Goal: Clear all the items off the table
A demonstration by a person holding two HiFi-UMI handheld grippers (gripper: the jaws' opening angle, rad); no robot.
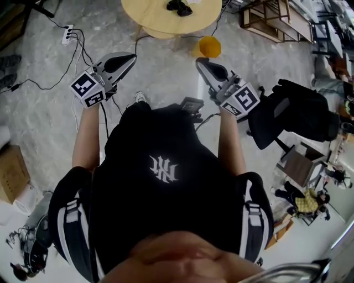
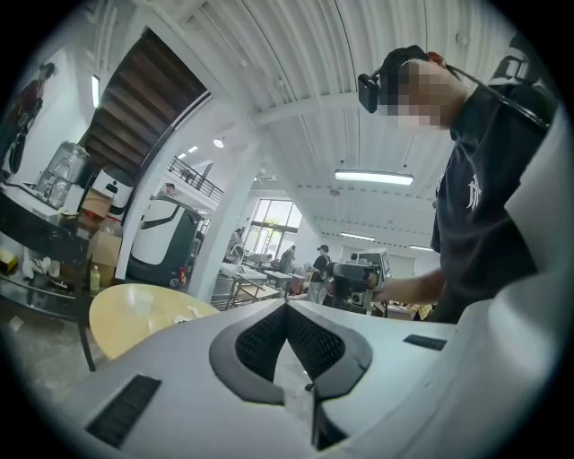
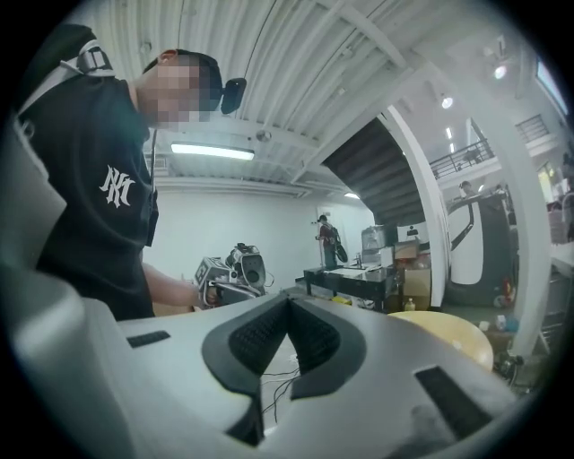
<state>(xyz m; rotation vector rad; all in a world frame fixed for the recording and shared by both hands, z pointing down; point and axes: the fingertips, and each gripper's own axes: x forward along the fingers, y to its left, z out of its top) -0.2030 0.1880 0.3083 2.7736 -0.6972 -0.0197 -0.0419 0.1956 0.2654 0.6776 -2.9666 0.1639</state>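
Left gripper [image 2: 287, 307] and right gripper [image 3: 289, 300] are both closed on nothing. They are held level and angled toward each other, likely readied for an approach. Ahead, the round counter [image 1: 160, 21] carries dark items [image 1: 178, 6], not yet cleared.

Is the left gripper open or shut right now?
Shut. The left gripper's pads meet at their tips, with nothing between them.
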